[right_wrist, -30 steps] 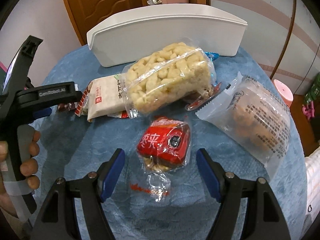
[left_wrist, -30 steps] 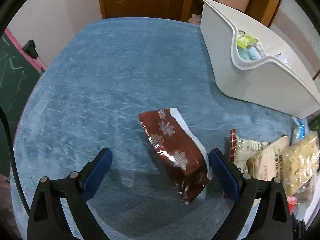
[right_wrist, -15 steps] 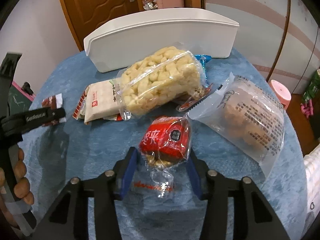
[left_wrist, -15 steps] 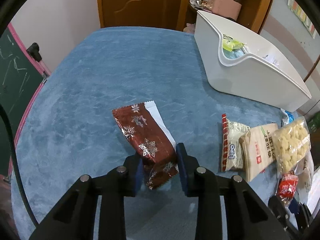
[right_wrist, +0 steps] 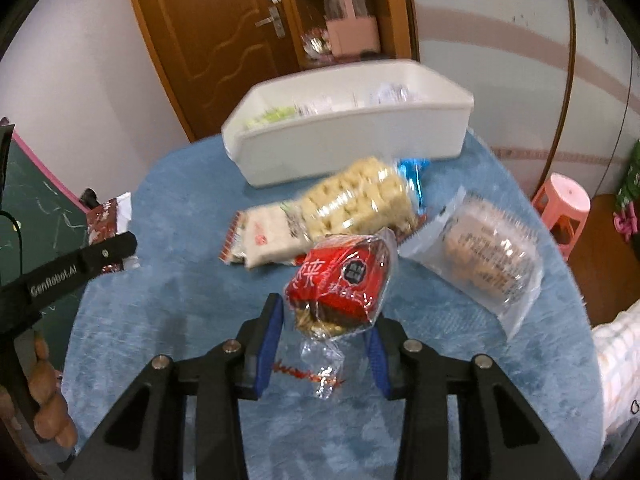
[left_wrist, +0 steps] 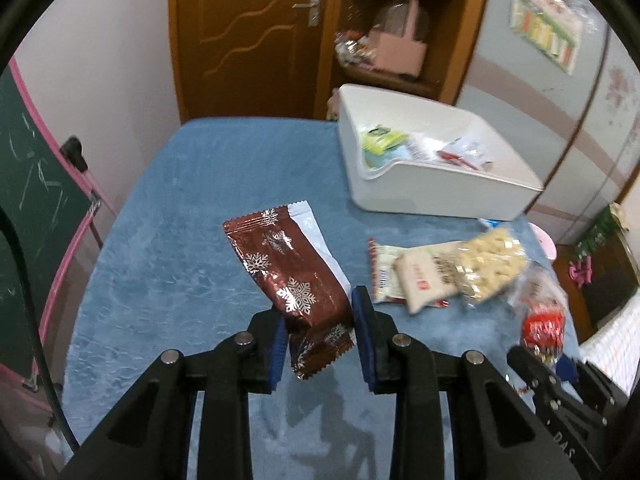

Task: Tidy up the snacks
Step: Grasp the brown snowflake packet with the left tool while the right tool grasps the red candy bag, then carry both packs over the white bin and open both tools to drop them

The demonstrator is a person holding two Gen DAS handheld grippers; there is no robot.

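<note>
Now both packets are off the counter (left_wrist: 192, 208), where a second ago they lay on its blue cover between spread tongs. At the left, the left tongs (left_wrist: 320, 330) have clamped on the lower end of the brown packet (left_wrist: 288, 276); it hangs tilted above the cloth, its snowflake print and white edge pointing up and away, a shadow beneath it. The jaws closed within the last second and the pads now press the foil from both sides.

Further right, the right tongs (right_wrist: 326, 346) grip the red packet (right_wrist: 340, 284) in the same way: the jaws have shut on its clear lower part, and the crimped tail dangles below the pads, clear of the cover. A judgement: with both snacks lifted at once, the picking step is done and the carry to the bin is next.

Behind them on the counter lie the snacks not yet sorted: a white pack (right_wrist: 268, 236), a bag of puffs (right_wrist: 356, 204) lying over it, a blue wrapper (right_wrist: 414, 172) behind that, and a clear pack (right_wrist: 480, 256) at the right.

The white bin (left_wrist: 452, 196) stands at the far right of the counter, near that pile. It already holds a green sachet (left_wrist: 380, 136) and several pale wrappers, too blurred to name, with room left.
</note>
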